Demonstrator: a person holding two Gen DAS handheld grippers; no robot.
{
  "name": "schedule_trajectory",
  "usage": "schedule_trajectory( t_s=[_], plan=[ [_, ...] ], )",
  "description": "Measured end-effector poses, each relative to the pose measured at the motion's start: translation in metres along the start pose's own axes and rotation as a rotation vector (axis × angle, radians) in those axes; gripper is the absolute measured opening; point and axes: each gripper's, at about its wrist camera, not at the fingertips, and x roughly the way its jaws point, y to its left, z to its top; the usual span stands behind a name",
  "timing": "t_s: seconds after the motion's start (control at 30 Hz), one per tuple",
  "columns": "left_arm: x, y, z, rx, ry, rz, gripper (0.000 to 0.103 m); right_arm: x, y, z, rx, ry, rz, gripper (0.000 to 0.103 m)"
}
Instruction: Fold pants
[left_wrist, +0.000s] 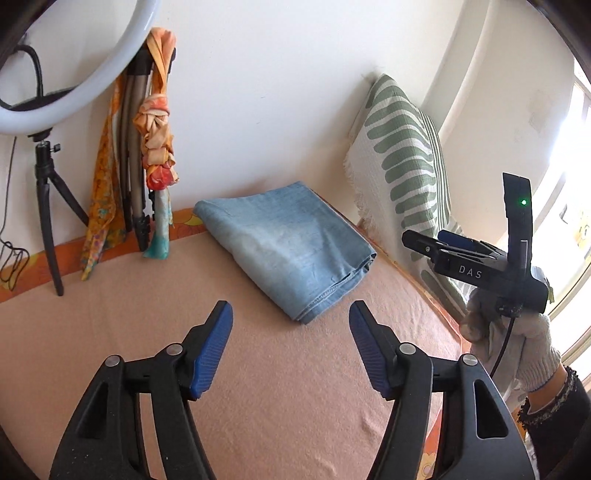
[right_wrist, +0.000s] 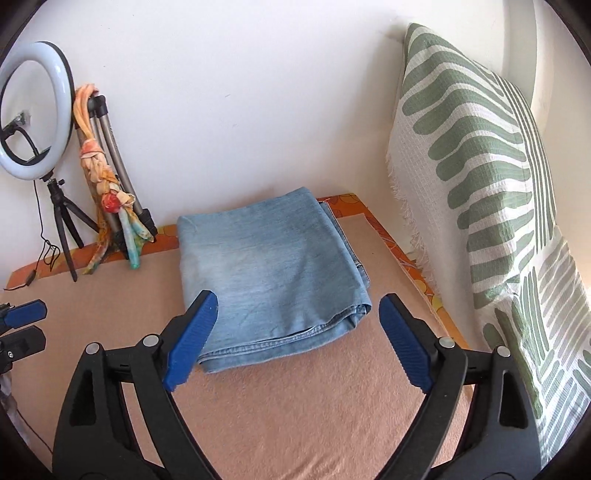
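- While the jeans (right_wrist: 271, 280) lie folded into a thick, squarish light-blue bundle on the peach blanket (right_wrist: 295, 417), neither gripper touches them.
- The bundle sits toward the far end of the blanket, close to the white wall, with its stitched hem edges stacked on the side nearest the cameras.
- The left gripper (left_wrist: 291, 345) hangs above bare blanket on the near side of the jeans, its blue-padded jaws spread wide and holding nothing.
- The right gripper (right_wrist: 298, 341) is likewise spread wide and empty, hovering at the near hem of the jeans; its left pad overlaps the bundle's near-left corner in the right wrist view, and I cannot tell whether it touches.
- In the left wrist view, a gloved hand (left_wrist: 513, 332) carries the right gripper, to the right of the jeans.
- A green-and-white patterned cloth (right_wrist: 480, 177) drapes down just right of the jeans.
- A ring light (right_wrist: 35, 110) on a small tripod stands left of the jeans, with an orange scarf (right_wrist: 107, 188) knotted on a folded stand beside it.
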Motion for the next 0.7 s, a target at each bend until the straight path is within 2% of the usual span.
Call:
schedule_trajectory(
  t_s=[0.07, 0.3, 0.53, 0.7],
  plan=[
    [-0.022, -0.009, -0.009, 0.014, -0.023, 0.036, 0.072, -0.03, 0.008, -0.009, -0.01, -0.029, -0.021, 0.101],
    [-0.072, -0.033, -0.047, 0.01, -0.048, 0.053, 0.072, -0.112, 0.032, -0.047, -0.033, -0.088, -0.048, 0.103],
    [-0.108, -0.065, -0.085, 0.074, -0.088, 0.082, 0.072, -0.163, 0.046, -0.092, -0.017, -0.124, -0.011, 0.103],
    [-0.126, -0.074, -0.113, 0.042, -0.109, 0.054, 0.072, -0.186, 0.051, -0.125, 0.0, -0.151, -0.034, 0.103]
  ],
)
